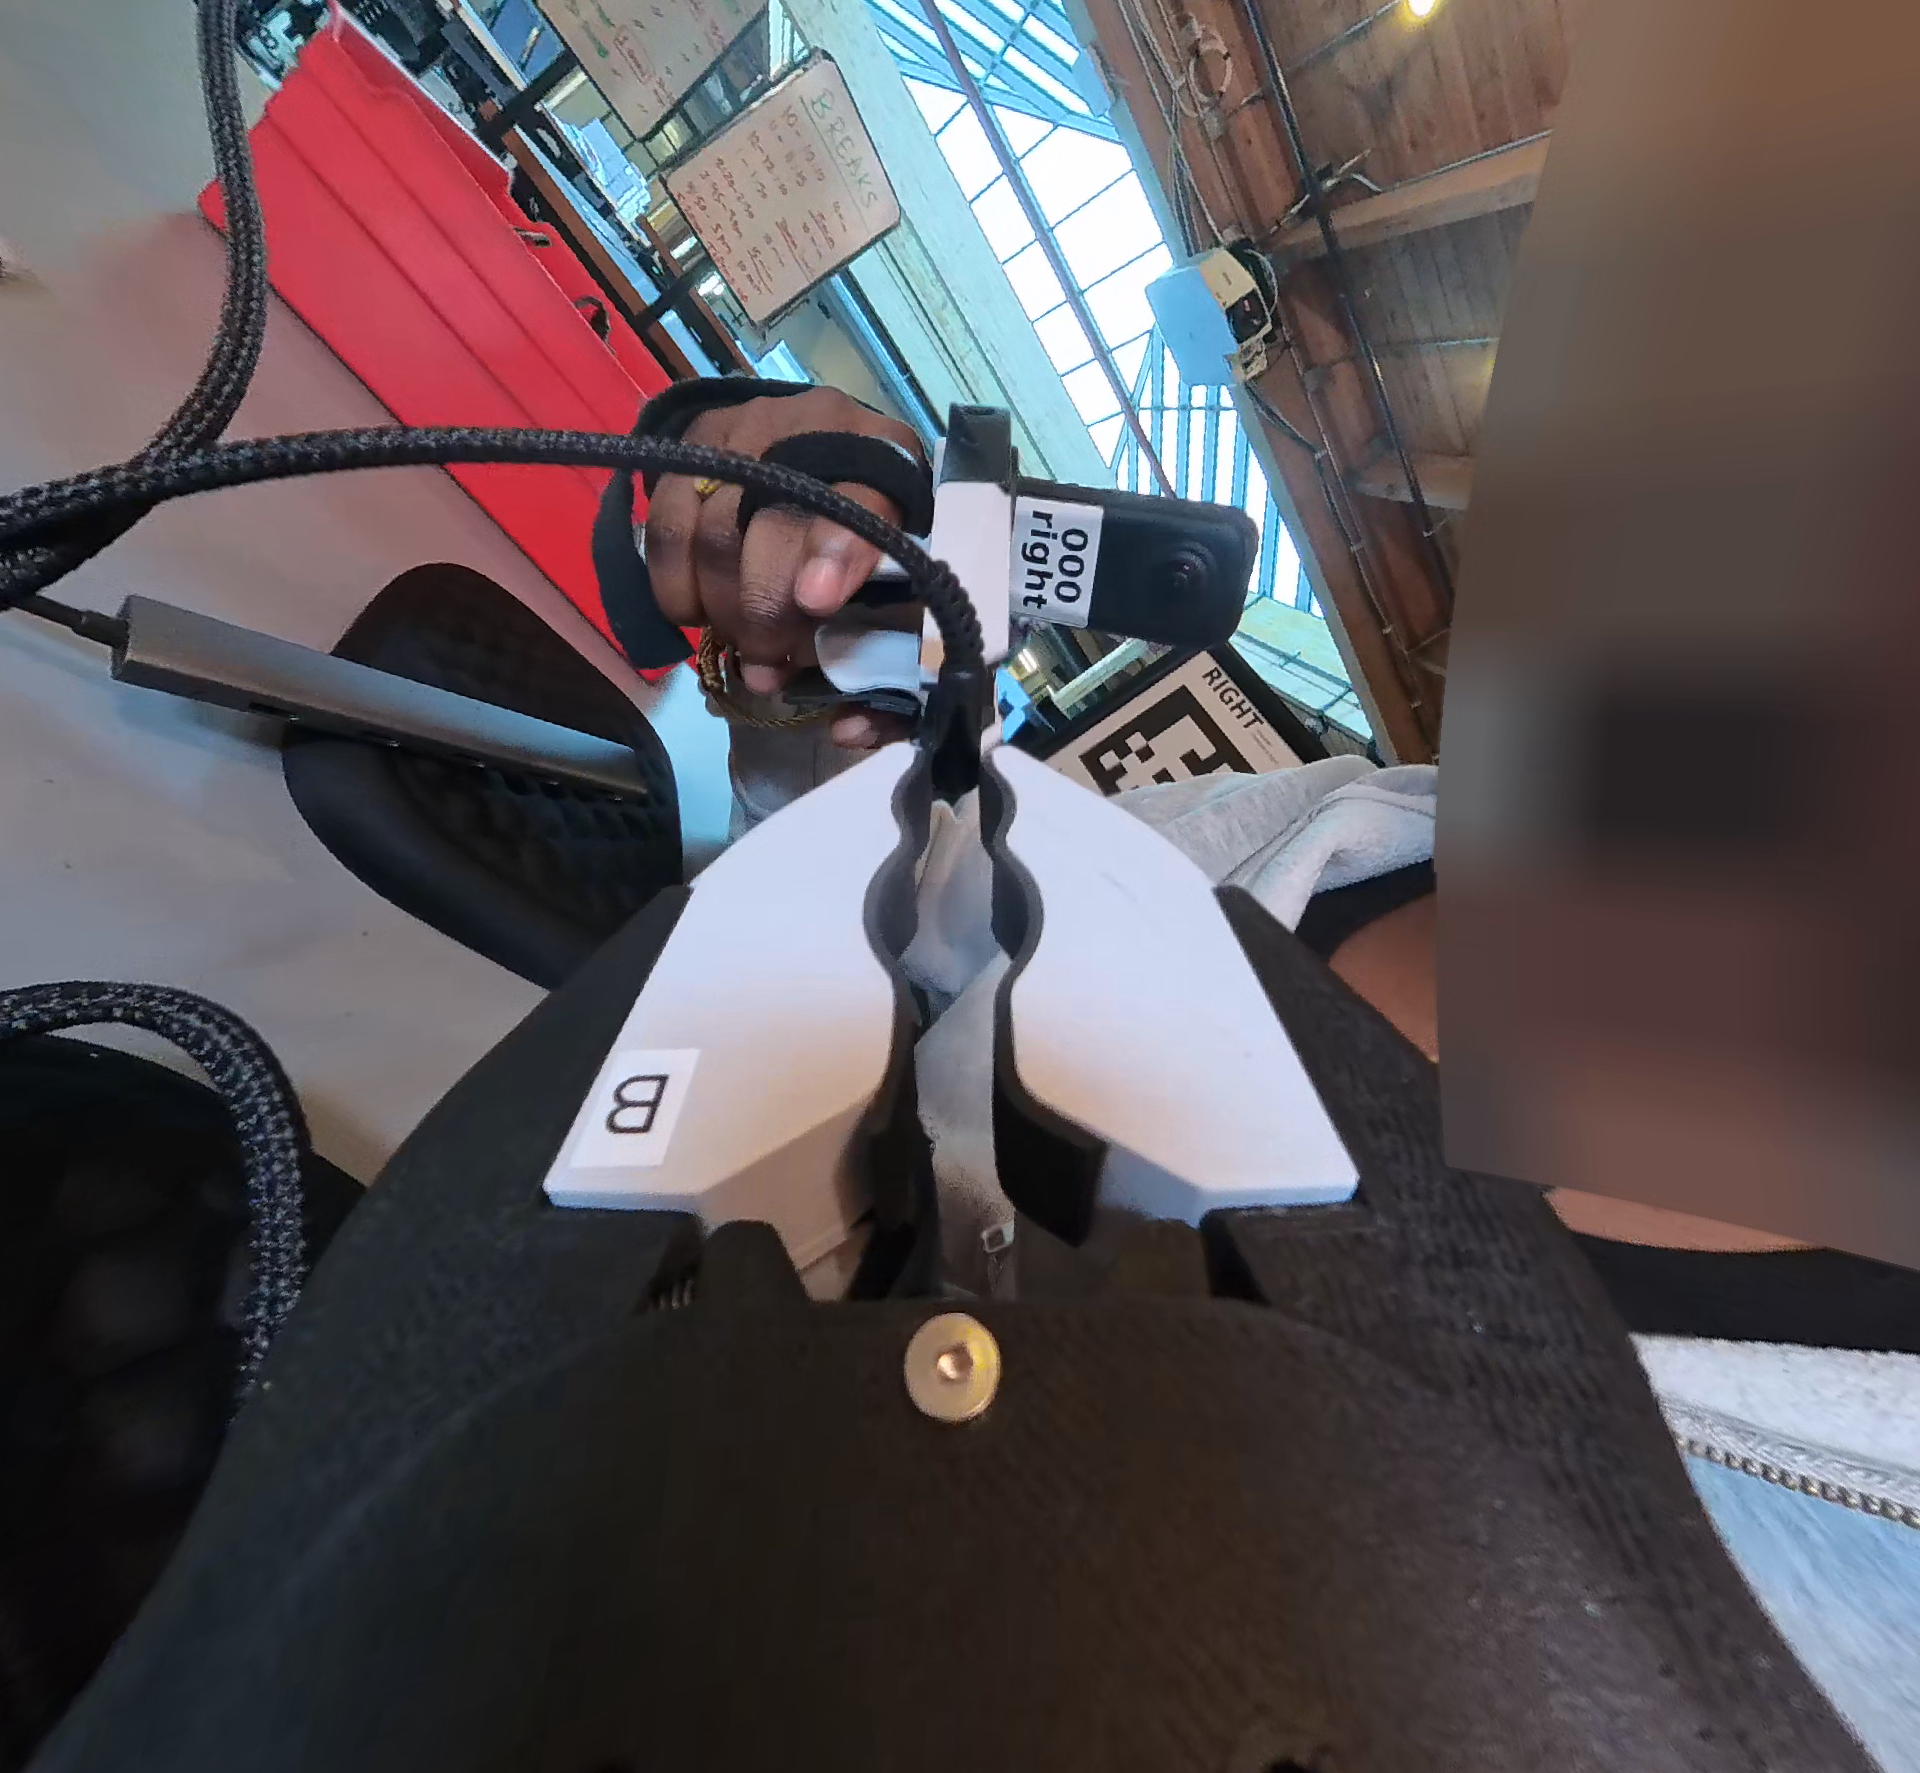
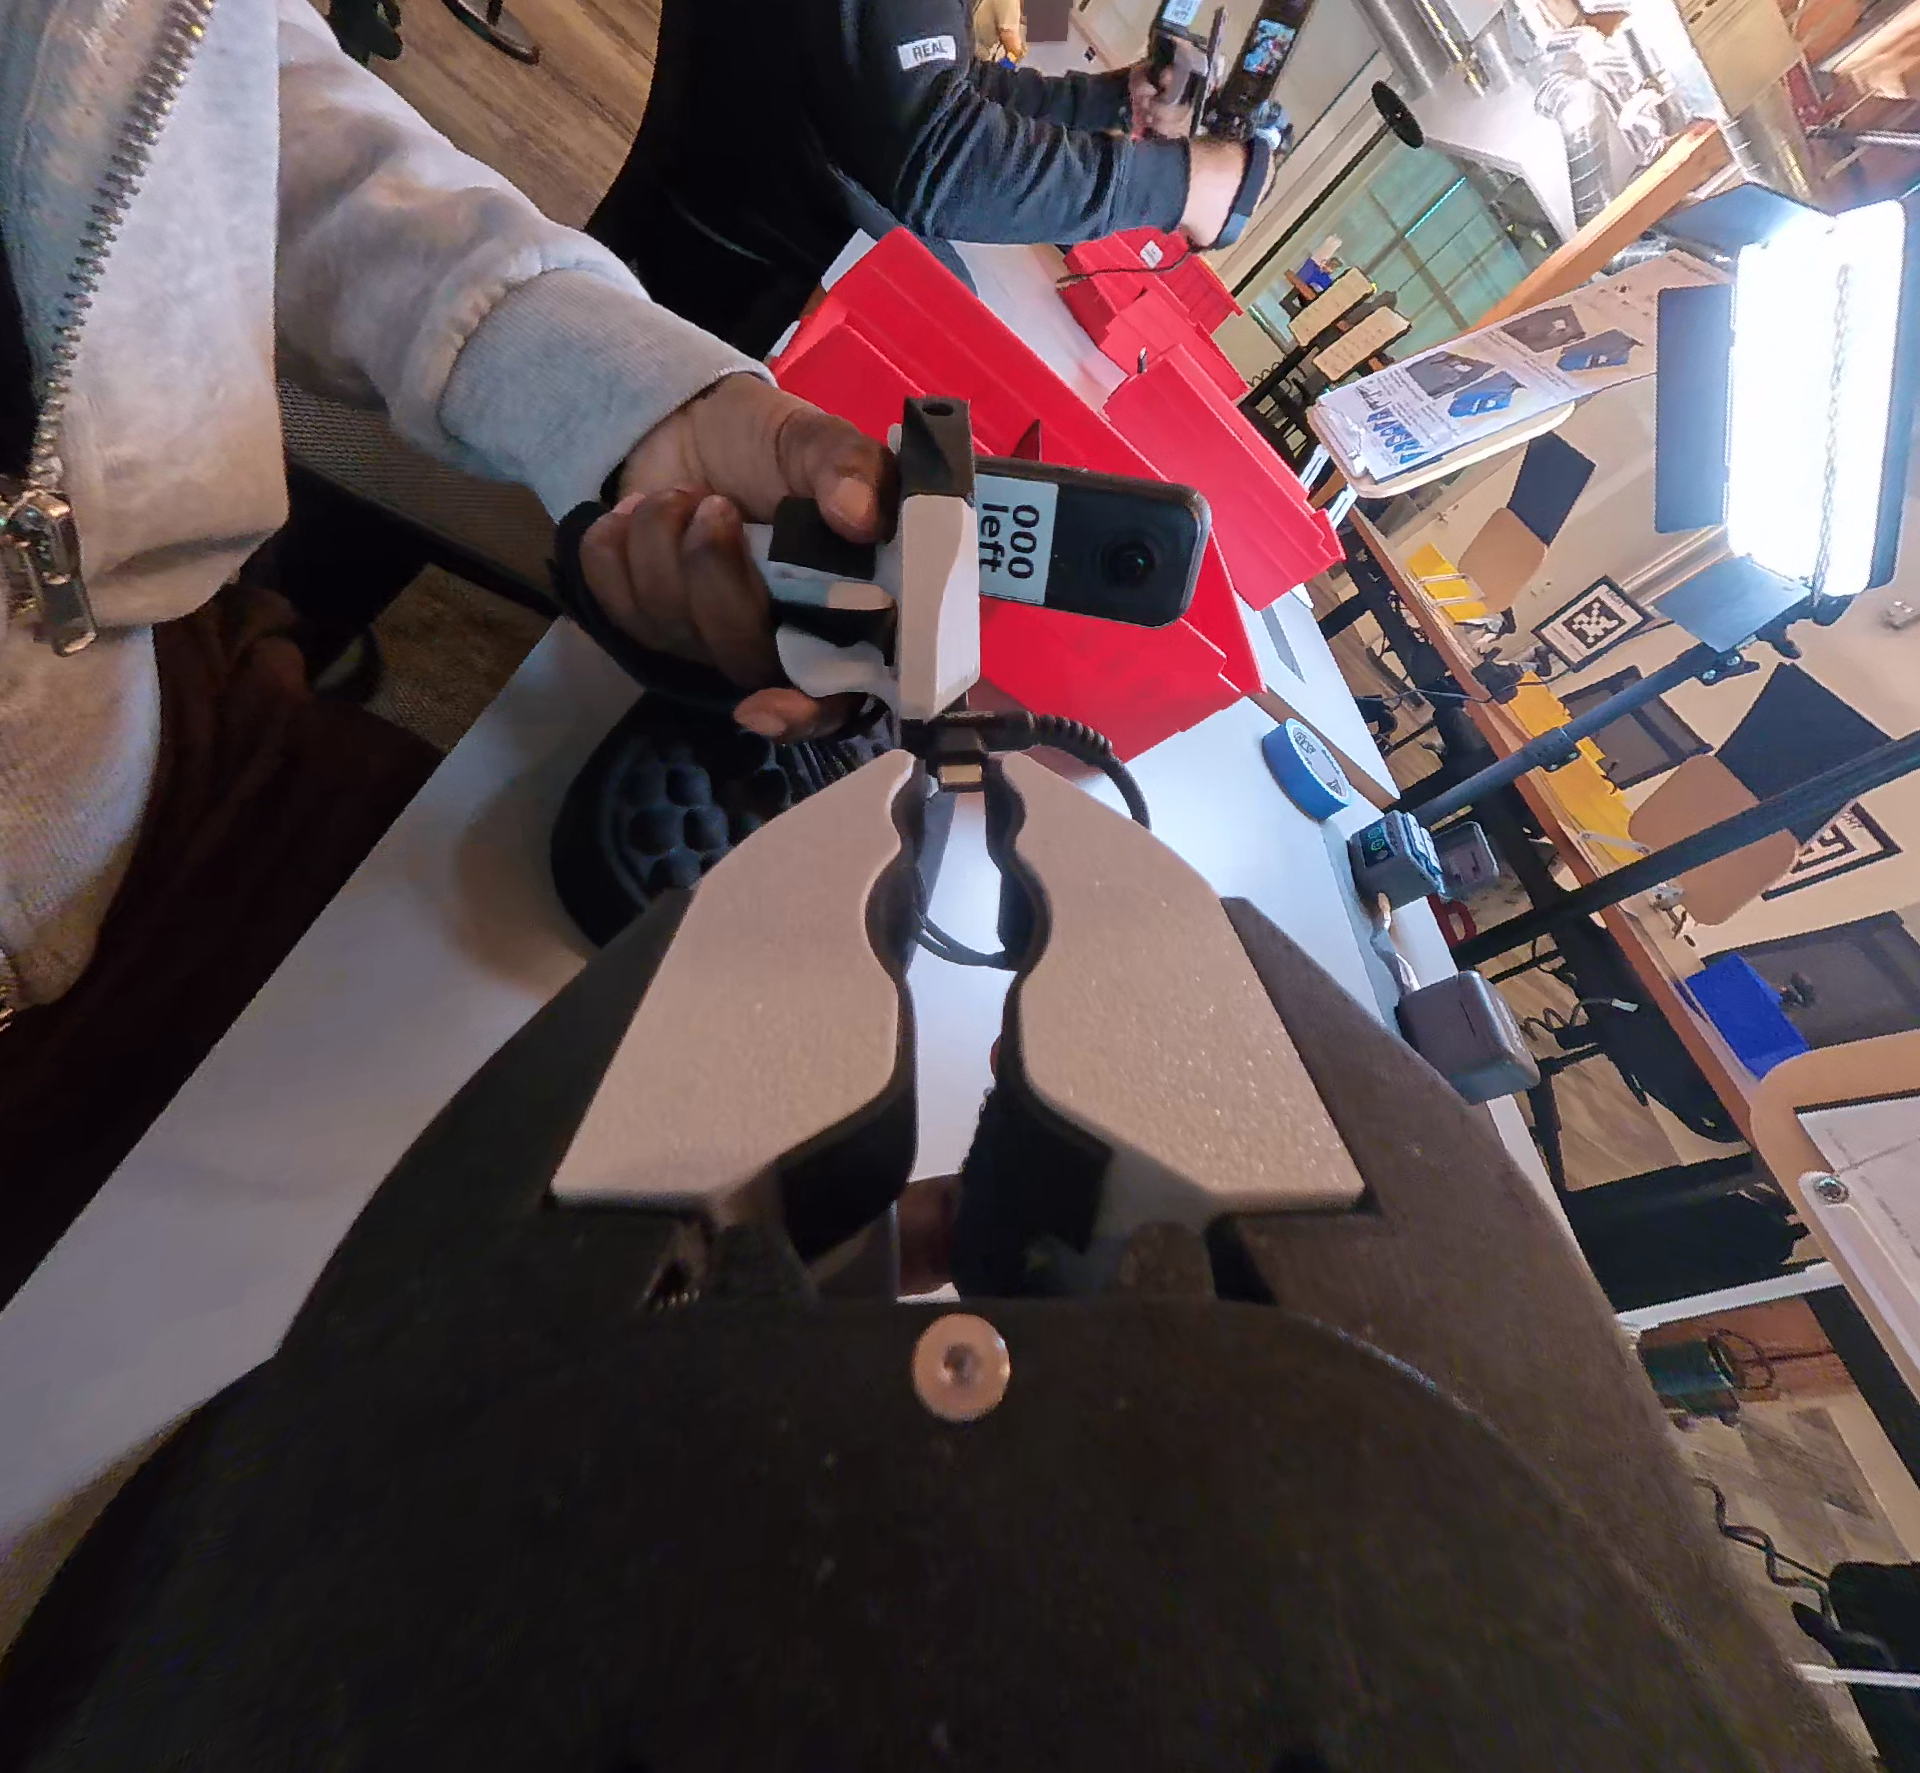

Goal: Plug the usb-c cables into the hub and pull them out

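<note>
The left gripper (image 1: 951,767), a black body with two white moulded fingers, has its jaws pressed together on the black plug end of a braided black-and-grey USB-C cable (image 1: 416,447). From the fingertips that cable arches up and away to the left, passing over the white tabletop (image 1: 156,840). The slim grey metal hub (image 1: 374,695) lies on the table with one end resting on a black knobbly rubber pad (image 1: 499,840), well apart from the held plug; a thin dark lead leaves its far end.

In the right wrist view, the right gripper (image 2: 958,773), of the same black and white build, has its jaws closed on the metal-tipped plug (image 2: 961,769) of a thinner black cable (image 2: 1091,752), which loops off to the right. The two grippers meet nearly tip to tip, each held in a hand wearing a black strap (image 1: 769,570), with a grey sweatshirt sleeve (image 2: 416,310) behind the left one.

Red plastic bins (image 2: 1039,476) are stacked at the far side of the table, a roll of blue tape (image 2: 1307,767) lies near them, and a bright panel lamp (image 2: 1813,404) stands at the right. A second person in a dark top (image 2: 831,113) works farther along the table.
</note>
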Action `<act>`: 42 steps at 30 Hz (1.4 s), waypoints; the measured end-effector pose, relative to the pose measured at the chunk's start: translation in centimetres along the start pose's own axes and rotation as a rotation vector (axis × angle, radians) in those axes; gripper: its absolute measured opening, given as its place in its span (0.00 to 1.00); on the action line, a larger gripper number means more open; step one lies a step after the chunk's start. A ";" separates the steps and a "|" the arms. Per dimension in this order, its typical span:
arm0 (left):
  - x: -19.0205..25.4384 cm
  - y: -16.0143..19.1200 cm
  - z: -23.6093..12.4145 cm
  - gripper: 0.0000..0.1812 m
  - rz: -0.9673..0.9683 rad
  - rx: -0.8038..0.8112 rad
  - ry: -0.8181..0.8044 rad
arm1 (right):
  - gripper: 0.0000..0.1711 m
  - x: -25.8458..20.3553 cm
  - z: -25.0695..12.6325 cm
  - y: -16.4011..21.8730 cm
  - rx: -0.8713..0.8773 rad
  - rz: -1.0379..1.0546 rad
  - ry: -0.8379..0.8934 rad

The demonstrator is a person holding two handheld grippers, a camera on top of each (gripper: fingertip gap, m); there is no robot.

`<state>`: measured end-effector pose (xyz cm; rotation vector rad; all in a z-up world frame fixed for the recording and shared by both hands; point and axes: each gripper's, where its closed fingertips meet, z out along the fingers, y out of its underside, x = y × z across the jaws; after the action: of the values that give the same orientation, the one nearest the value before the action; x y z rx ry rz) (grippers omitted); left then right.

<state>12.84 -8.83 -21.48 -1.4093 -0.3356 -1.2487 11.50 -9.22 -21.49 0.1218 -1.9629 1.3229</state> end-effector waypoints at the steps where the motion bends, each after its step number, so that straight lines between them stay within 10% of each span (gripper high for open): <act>1: -0.1 -0.1 0.0 0.05 0.000 0.009 -0.004 | 0.06 0.1 0.0 0.1 -0.002 0.002 0.005; 12: -1.1 -1.1 -0.5 0.05 0.049 0.067 -0.050 | 0.14 0.9 -2.8 -0.4 0.093 0.487 -0.013; 19: -1.8 -2.2 -1.4 0.05 0.086 0.137 -0.072 | 0.32 -1.8 -8.1 5.9 -0.214 0.808 -0.080; 28: -2.2 -2.0 -1.3 0.05 0.119 0.145 -0.104 | 0.29 -3.4 -10.7 11.0 -0.511 1.310 -0.112; 37: -2.0 -1.9 -1.4 0.05 0.130 0.150 -0.083 | 0.29 -6.3 -9.9 9.1 -0.644 1.786 -0.657; 42: -2.1 -1.3 -1.1 0.05 0.143 0.130 -0.079 | 0.21 -6.5 -8.4 9.8 -0.595 2.028 -0.561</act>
<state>10.48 -8.48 -22.70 -1.3492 -0.3572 -1.0390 16.01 0.25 -31.47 -2.5667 -2.6513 1.5461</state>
